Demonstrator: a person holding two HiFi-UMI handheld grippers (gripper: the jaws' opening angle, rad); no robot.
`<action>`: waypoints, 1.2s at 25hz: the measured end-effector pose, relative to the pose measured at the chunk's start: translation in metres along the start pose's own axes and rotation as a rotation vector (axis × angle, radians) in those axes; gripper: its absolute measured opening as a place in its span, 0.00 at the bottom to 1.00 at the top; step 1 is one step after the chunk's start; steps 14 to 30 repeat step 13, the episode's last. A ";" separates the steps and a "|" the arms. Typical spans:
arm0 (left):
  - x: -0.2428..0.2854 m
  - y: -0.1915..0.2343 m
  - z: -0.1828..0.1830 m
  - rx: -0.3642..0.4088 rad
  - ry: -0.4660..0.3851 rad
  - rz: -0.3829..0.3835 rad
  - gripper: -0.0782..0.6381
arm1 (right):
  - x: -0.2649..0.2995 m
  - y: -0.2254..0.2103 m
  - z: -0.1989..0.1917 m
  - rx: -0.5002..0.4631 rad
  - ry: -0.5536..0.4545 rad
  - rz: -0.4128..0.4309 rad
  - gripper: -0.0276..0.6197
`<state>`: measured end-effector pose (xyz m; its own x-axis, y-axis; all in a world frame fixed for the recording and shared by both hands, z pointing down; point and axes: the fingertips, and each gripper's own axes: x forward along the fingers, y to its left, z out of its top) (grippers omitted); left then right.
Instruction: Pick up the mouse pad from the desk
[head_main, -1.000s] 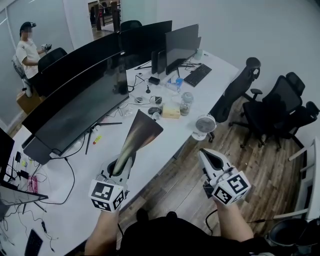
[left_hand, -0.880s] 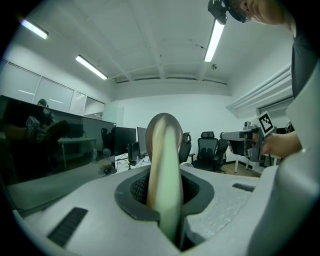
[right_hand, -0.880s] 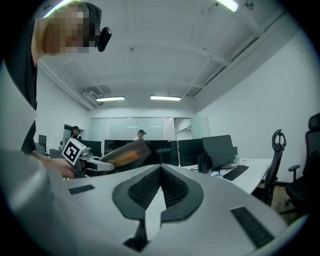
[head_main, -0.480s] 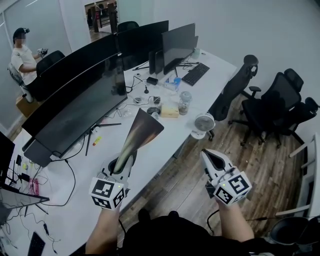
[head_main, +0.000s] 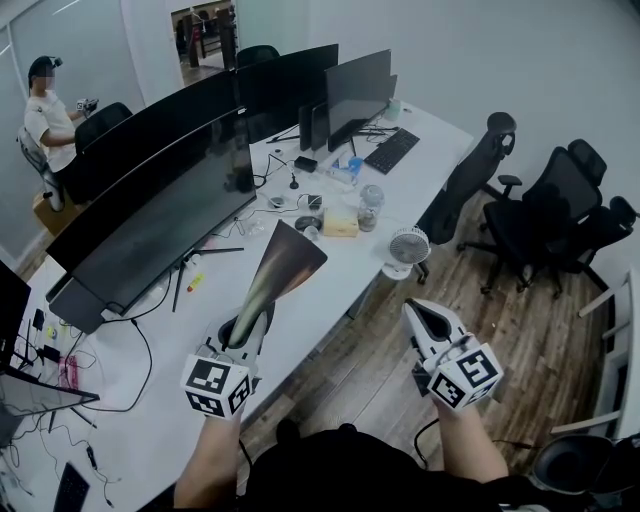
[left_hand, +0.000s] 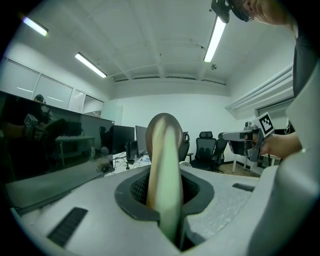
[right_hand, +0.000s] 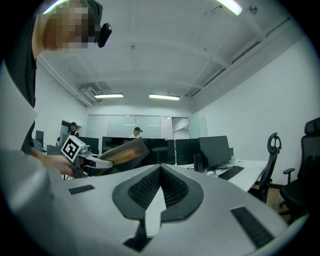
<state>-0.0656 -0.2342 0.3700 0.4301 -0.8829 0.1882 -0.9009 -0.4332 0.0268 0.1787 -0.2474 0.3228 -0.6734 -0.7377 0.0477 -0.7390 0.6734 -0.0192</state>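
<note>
- Well clear of the white desk surface (head_main: 330, 285), the thin rectangular mouse pad, brown fading to dark (head_main: 283, 262), hangs in the air above the surface's front edge and touches nothing on it.
- Left fingers (head_main: 258, 328) are clamped tight on one short end of the mouse pad. In the left gripper view it stands edge-on between them, bowed along its length, and juts forward past their tips.
- The left forearm (head_main: 205, 462) reaches up from the bottom of the head view, with the hand tucked behind the square-marker cube. It aims the fingers forward along the surface, beside the long curved black monitor (head_main: 150, 215).
- Right fingers (head_main: 428, 325) are closed on each other at the tips, with nothing between them.
- The right forearm (head_main: 465, 448) holds them out over the brown wooden floor (head_main: 380, 365), off the surface's front edge and well apart from the left fingers. They point forward, about level.
- A small white fan (head_main: 408, 250) stands at the surface's front edge, beyond the mouse pad's raised end.
</note>
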 end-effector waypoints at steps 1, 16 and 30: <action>0.000 -0.001 0.000 0.000 0.001 -0.001 0.19 | 0.000 0.001 0.000 0.001 0.000 0.001 0.05; 0.000 -0.005 -0.002 -0.002 0.008 -0.004 0.19 | -0.002 0.004 -0.004 0.004 0.003 0.008 0.05; 0.000 -0.005 -0.002 -0.002 0.008 -0.004 0.19 | -0.002 0.004 -0.004 0.004 0.003 0.008 0.05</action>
